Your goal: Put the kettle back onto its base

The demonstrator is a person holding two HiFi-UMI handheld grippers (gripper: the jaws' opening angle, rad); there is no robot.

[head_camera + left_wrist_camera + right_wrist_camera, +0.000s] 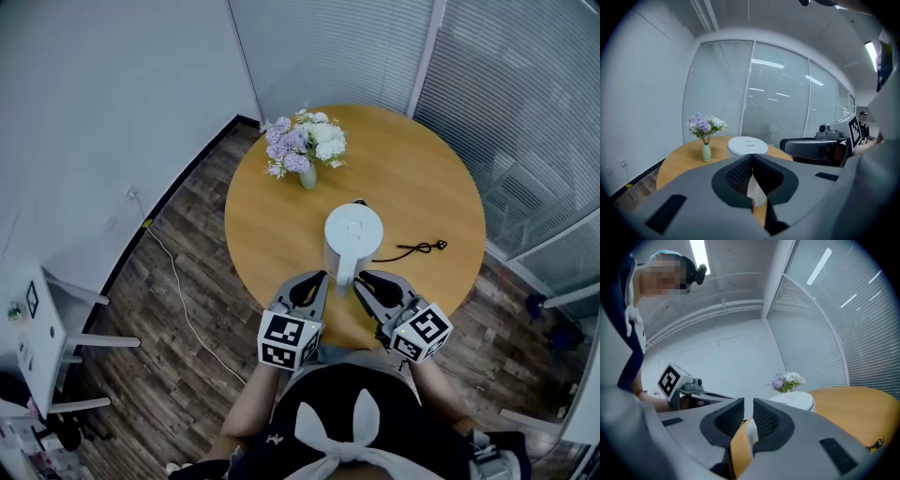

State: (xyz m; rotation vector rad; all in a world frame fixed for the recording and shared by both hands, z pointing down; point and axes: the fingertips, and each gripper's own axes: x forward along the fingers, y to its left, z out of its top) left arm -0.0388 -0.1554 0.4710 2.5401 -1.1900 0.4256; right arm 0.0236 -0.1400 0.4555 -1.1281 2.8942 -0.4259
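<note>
A smooth white plastic kettle (353, 234) was shown against a round honey-yellow wooden table (422, 169). Lilac and white flowers (305, 141) were coloured above a pale green vase (307, 176); a plank floor (187, 309) was streaked dark brown.

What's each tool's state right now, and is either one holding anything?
Left tool: closed, holding nothing.
Right tool: open by a narrow gap, nothing gripped.

The grey left gripper (319, 280) and right gripper (366, 282) have black ribbed jaws and white cubes (289, 340) with black square markers; the person's dark top (323, 386) bears a white bow (343, 433).
</note>
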